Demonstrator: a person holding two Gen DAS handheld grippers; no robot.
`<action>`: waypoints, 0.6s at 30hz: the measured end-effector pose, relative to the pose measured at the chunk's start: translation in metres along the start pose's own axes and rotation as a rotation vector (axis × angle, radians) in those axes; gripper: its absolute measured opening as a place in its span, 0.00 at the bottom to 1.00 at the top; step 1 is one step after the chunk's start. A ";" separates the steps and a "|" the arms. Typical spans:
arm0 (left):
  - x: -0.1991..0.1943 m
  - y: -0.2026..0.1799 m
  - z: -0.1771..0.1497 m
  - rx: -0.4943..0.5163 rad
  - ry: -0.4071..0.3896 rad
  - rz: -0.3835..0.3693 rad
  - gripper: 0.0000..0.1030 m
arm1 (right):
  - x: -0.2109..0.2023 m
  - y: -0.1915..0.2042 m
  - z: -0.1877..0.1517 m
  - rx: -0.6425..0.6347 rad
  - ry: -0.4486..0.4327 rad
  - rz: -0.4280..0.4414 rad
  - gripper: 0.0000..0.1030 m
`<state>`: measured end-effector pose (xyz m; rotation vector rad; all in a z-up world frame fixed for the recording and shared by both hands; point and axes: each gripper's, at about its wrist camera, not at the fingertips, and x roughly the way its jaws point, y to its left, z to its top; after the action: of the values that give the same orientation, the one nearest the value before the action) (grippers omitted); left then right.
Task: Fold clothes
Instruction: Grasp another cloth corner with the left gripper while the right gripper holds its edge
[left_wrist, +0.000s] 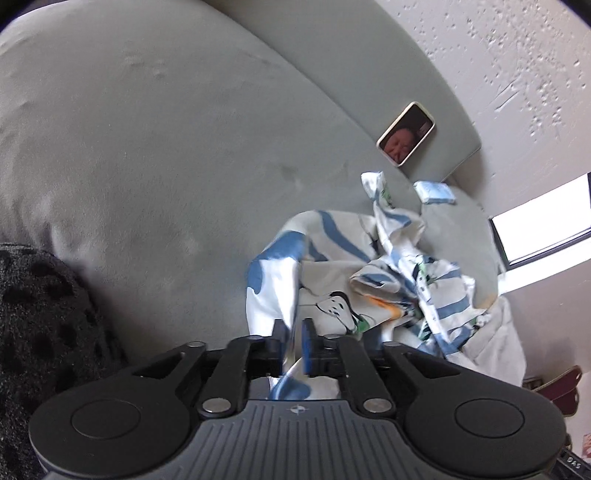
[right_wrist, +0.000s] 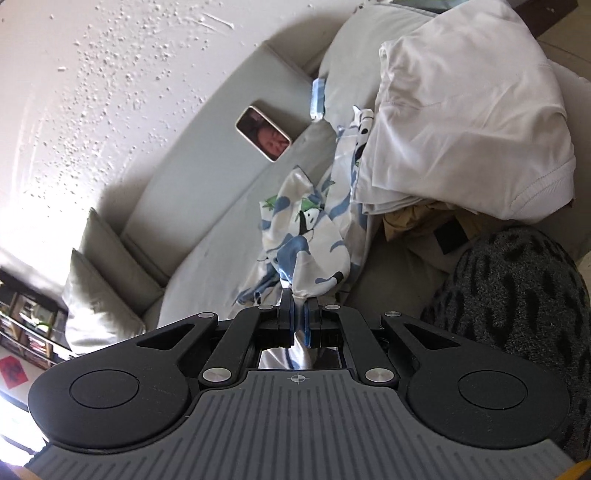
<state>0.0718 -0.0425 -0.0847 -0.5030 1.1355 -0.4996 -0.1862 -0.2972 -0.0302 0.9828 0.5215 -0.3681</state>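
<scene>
Grey sofa cushions (left_wrist: 155, 155) fill most of both views, with a bumpy white wall (left_wrist: 517, 74) right behind the backrest, so the far side is closed off. Loads of bare seat off to the left in the left wrist view, nothing lying there. The patterned garment (left_wrist: 369, 280), white with blue streaks and little cartoon animals, sits crumpled on the seat toward the right, and one edge of it trails up between the two fingers of the left gripper (left_wrist: 293, 338). Its jaws stand a little apart with a gap showing, cloth running loosely through, so I wouldn't call it pinched. In the right wrist view, the right gripper (right_wrist: 298, 314) is clamped on a bunched corner of the same garment (right_wrist: 303, 240), fabric pulled up into a peak at the closed fingers. A phone (right_wrist: 263, 133) lies on the top of the backrest, near the wall. A small blue-and-white packet (right_wrist: 317, 98) sits at the cushion edge just past the garment. A stack of folded white clothes (right_wrist: 469, 110) takes up the right end of the sofa, its lower edge overlapping the garment's far edge. A dark spotted sleeve (right_wrist: 517, 295) crowds the near right corner.
</scene>
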 end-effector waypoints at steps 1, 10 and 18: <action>-0.005 0.000 0.000 0.009 -0.005 -0.002 0.26 | 0.000 -0.001 -0.001 0.001 0.001 0.000 0.05; -0.012 0.001 0.003 0.041 -0.030 0.038 0.47 | 0.004 -0.001 -0.006 0.005 0.026 0.017 0.05; 0.004 -0.004 0.016 0.071 -0.029 0.051 0.55 | 0.005 0.003 -0.007 -0.017 0.020 0.027 0.05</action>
<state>0.0874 -0.0465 -0.0802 -0.4172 1.0960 -0.4847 -0.1824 -0.2902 -0.0344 0.9767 0.5282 -0.3297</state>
